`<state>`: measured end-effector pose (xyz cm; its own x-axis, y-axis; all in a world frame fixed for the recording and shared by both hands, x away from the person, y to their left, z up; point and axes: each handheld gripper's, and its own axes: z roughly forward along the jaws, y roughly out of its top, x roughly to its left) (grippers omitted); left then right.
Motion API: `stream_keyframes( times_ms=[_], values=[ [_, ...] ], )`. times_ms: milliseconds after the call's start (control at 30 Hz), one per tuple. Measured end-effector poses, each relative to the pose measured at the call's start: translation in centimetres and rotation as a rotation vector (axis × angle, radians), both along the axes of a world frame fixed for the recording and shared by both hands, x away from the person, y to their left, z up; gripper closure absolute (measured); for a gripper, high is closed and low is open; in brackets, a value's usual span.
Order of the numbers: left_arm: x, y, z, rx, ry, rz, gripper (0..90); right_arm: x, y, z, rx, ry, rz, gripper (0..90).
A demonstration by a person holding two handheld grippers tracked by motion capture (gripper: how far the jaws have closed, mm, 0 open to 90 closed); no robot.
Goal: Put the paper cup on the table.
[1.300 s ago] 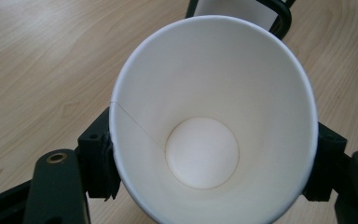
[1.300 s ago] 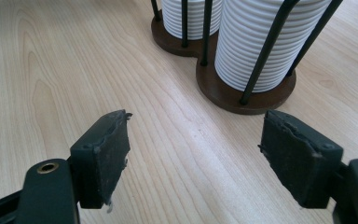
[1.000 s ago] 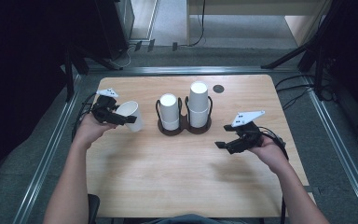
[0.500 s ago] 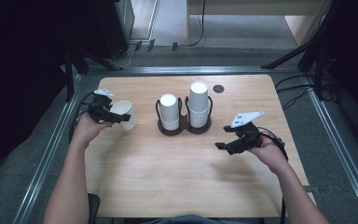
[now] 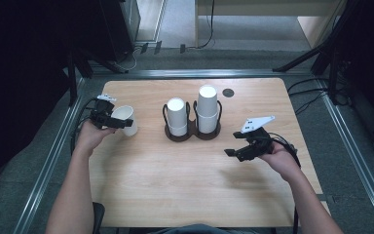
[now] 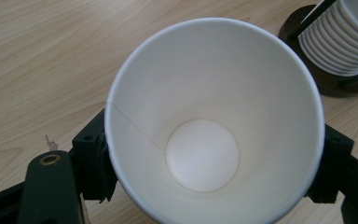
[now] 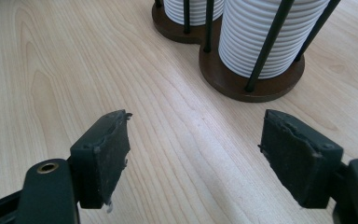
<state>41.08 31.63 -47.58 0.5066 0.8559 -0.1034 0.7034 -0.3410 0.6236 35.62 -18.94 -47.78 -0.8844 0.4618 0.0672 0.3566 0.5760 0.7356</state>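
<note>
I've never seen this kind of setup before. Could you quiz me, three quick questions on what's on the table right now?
1. True or false: the paper cup between the left gripper's jaws has its mouth facing that gripper's camera.
2. How many stacks of white cups stand in the dark cup holder: A one, B two, C three?
3. Fill in: the right gripper's jaws stand ____ over bare table.

Key
1. True; you look straight down to its round bottom.
2. B; the right stack rises higher than the left stack.
3. Open, with nothing between them.
</note>
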Motion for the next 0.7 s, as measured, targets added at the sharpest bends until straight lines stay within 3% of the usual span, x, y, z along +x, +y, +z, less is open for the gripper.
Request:
stream_keyframes(
  times_ms=[167,700],
  values=[
    [0.1,-0.05,-0.42,0.006,0.007,0.001,22.2,0.06,0.1,0.08,0.016,0.012,0.0,23.8],
    [0.1,-0.53,-0.93,0.005,0.016,-0.024,19.9,0.11,0.06,-0.05,0.006,0.013,-0.002,23.8]
  ],
)
